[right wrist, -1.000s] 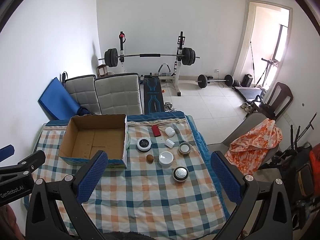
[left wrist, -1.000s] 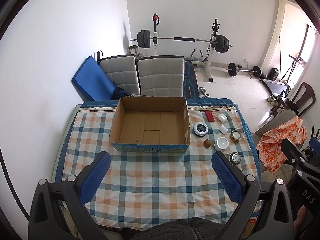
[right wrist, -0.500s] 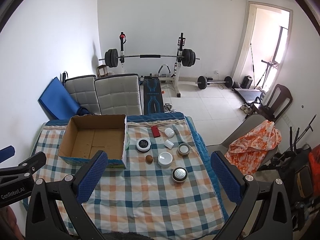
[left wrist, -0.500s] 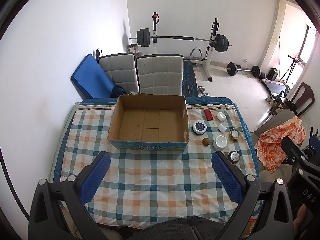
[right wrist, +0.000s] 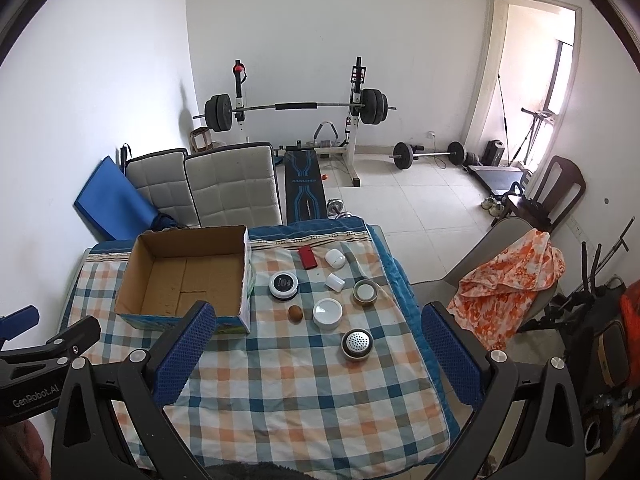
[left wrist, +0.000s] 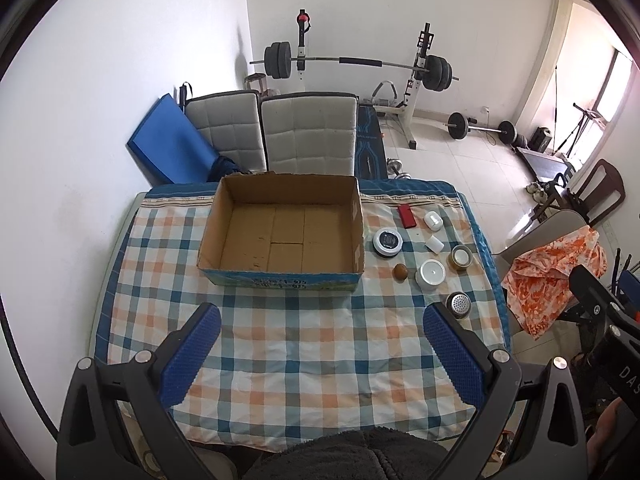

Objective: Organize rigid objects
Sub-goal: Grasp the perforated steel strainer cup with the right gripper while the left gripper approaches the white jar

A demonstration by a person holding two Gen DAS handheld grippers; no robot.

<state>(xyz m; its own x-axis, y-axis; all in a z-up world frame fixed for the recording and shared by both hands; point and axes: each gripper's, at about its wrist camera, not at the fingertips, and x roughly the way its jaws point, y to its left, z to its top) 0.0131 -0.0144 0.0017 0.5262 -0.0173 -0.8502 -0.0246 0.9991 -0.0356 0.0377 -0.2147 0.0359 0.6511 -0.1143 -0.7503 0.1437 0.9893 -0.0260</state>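
Observation:
An empty cardboard box [left wrist: 280, 232] [right wrist: 188, 276] stands on the checked tablecloth [left wrist: 304, 340]. To its right lie several small items: a red block [left wrist: 407, 216] [right wrist: 308, 258], a black-topped round tin [left wrist: 387, 242] [right wrist: 283, 285], a brown ball [left wrist: 400, 272] [right wrist: 295, 313], a white lid [left wrist: 430, 276] [right wrist: 328, 313], two small white caps [left wrist: 433, 221] [right wrist: 335, 258], a glass jar [left wrist: 460, 258] [right wrist: 365, 292] and a perforated metal can [left wrist: 459, 304] [right wrist: 357, 344]. My left gripper [left wrist: 320, 332] and right gripper [right wrist: 316, 336] hover open above the table's near side, holding nothing.
Two padded chairs [left wrist: 308, 136] and a blue mat [left wrist: 168, 148] stand behind the table. A chair with an orange cloth [right wrist: 508, 280] is at the right. A barbell rack [right wrist: 296, 108] and weights fill the room beyond.
Both grippers have risen or drawn back slightly, so the table and its objects sit a little lower and smaller in view. Nothing on the table has moved.

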